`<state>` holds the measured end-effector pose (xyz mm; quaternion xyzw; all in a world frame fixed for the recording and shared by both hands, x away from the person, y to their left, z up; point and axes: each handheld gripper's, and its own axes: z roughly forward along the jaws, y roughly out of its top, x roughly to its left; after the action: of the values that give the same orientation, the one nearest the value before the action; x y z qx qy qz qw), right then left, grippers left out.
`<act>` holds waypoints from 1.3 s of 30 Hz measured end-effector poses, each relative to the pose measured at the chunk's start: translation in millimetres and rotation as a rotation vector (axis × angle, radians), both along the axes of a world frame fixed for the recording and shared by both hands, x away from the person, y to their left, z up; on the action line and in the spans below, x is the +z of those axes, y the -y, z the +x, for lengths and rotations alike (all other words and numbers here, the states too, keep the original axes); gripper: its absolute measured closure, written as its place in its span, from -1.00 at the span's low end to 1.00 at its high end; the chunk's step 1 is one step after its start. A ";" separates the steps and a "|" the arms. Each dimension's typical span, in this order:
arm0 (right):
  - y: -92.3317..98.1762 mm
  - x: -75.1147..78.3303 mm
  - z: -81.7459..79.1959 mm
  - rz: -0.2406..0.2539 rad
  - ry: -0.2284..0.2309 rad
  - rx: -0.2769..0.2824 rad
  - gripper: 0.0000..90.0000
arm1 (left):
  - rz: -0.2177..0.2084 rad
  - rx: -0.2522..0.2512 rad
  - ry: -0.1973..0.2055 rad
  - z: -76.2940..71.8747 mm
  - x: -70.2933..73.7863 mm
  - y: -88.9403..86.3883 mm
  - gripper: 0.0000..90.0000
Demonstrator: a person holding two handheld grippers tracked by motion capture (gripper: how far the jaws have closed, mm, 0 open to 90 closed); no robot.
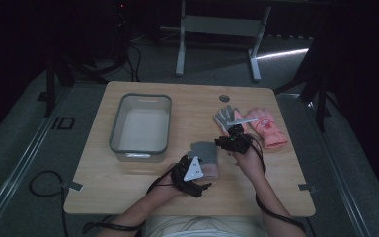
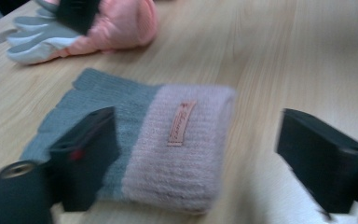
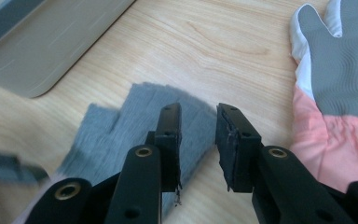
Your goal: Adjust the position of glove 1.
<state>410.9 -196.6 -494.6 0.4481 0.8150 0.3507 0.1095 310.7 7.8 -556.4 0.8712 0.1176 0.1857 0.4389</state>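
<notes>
Grey-and-pink knitted fingerless glove (image 2: 144, 140) is lying flat on the bench (image 1: 128, 177) between both grippers, the left gripper (image 2: 196, 154) straddling its pink cuff with fingers released, the right gripper (image 3: 198, 140) hovering above its grey end, fingers narrowly parted and empty, apparently for a two-point pickup.

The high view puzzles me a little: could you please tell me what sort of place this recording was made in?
Probably a lab or studio set up for recording, not a home: a light wooden table stands alone on grey carpet, the surroundings are dark, and the metal legs of another stand rise behind it.
</notes>
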 end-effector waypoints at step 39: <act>-32.4 -54.2 40.5 0.140 -0.307 0.032 0.54 | 0.112 -0.131 -0.058 36.6 -2.0 -7.4 0.53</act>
<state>451.5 -164.2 -548.8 0.4899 0.8027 0.3358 -0.0536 347.2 15.1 -558.4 0.9052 0.0625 0.1375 0.3972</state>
